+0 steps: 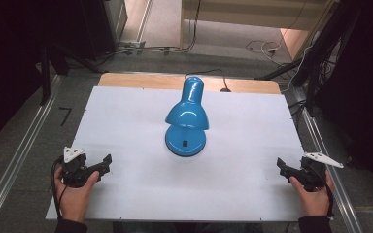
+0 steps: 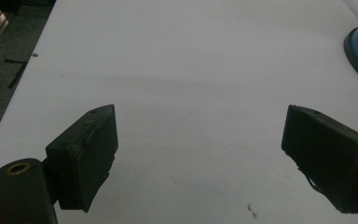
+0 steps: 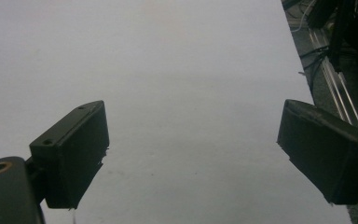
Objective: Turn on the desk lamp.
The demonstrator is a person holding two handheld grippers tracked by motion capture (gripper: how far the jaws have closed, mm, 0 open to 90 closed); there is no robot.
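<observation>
Near of the blue lamp (image 1: 186, 119), well apart on the worktop (image 1: 126, 194): left claw (image 1: 106, 164) and right claw (image 1: 281, 167), both released, empty. Approach stage; next, close in on lamp.

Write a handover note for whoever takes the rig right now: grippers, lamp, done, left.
Left gripper: open, nothing between the jaws, at the near left of the white table.
Right gripper: open, nothing between the jaws, at the near right edge of the table.
Blue lamp: stands upright in the middle of the table on its round base, shade facing the person, black cable running off the far edge. Well apart from both grippers.
Done: nothing to see; the lamp is untouched.
Left: everything. Probably bring a gripper in to the lamp; the black switch on the base faces the person.
</observation>
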